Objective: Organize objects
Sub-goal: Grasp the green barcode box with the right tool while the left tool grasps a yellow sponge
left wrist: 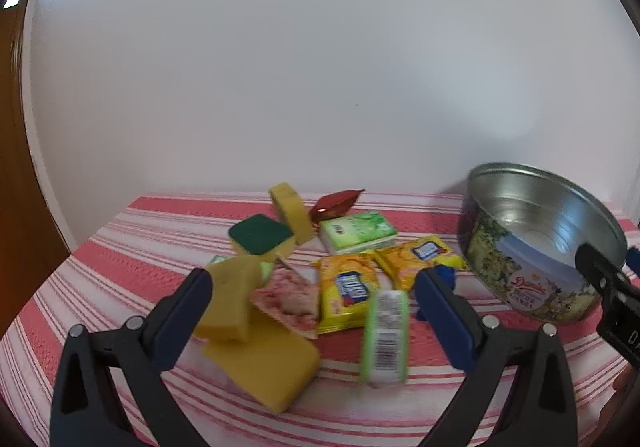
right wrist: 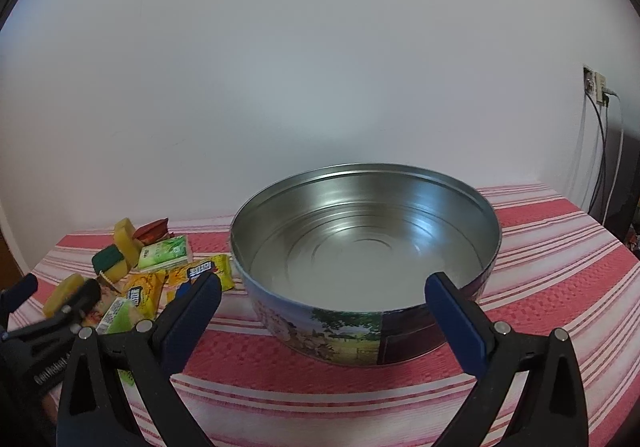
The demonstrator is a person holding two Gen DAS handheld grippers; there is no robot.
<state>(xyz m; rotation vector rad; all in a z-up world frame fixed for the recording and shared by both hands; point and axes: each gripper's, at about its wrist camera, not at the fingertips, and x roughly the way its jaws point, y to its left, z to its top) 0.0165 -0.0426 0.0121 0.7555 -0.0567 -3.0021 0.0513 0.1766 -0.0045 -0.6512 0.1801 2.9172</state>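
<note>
A round cookie tin (right wrist: 340, 335), open and empty, stands on the striped cloth and fills the right wrist view; it also shows at the right of the left wrist view (left wrist: 520, 267). My right gripper (right wrist: 322, 303) is open, its fingers either side of the tin's near wall. My left gripper (left wrist: 312, 295) is open above a pile of small things: yellow sponges (left wrist: 264, 363), a green-topped sponge (left wrist: 260, 235), two yellow snack packets (left wrist: 348, 291), a green tissue pack (left wrist: 356, 231), a pink packet (left wrist: 288, 295), a red wrapper (left wrist: 336, 203). A green barcode packet (left wrist: 386, 335) lies blurred between its fingers.
The table is covered with a red and white striped cloth (right wrist: 560, 247). A white wall stands close behind. A wall socket with cables (right wrist: 600, 87) is at the far right. A brown door or cabinet (left wrist: 16, 167) is at the left edge.
</note>
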